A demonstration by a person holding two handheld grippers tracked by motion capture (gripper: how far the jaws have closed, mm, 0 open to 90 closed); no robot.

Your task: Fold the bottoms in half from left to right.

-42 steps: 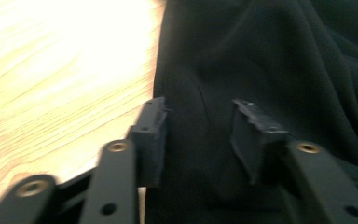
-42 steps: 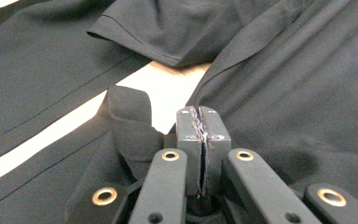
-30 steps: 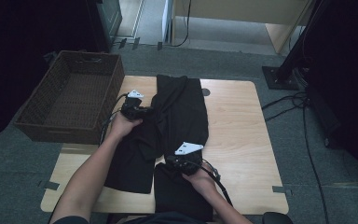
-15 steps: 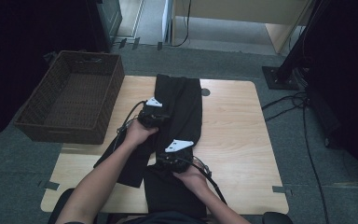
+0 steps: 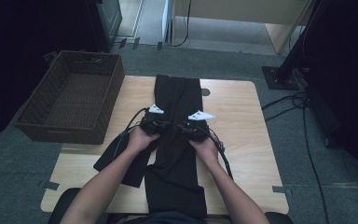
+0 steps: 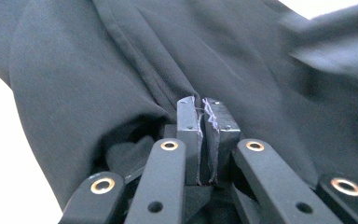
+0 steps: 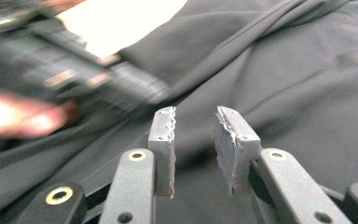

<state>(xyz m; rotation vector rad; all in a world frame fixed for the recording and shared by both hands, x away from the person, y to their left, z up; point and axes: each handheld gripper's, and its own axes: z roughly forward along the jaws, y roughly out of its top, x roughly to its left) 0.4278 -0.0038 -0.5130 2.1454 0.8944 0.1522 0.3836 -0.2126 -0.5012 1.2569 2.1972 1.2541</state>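
Note:
Black trousers (image 5: 177, 93) lie lengthwise down the middle of the wooden table (image 5: 242, 121), one part spilling out at the lower left. My left gripper (image 5: 156, 119) rests on their left edge. Its jaws have just been opening; in the left gripper view (image 6: 203, 105) the pads stand a thin slit apart over a bunched fold (image 6: 98, 60), with no cloth seen between them. My right gripper (image 5: 193, 127) sits beside it on the right half of the trousers. Its jaws have also just been opening and stand open (image 7: 195, 116) above flat cloth (image 7: 307, 70), nothing between them.
A dark wicker basket (image 5: 70, 100) stands off the table's left edge. A small round hole (image 5: 205, 92) sits in the tabletop beside the trousers. On the floor to the right are a stand base (image 5: 279, 77) and loose cables (image 5: 303, 107).
The left hand carried the trouser edge rightward to the middle. The right hand slid up the table to sit beside it. The right jaws opened wide and the left jaws parted slightly.

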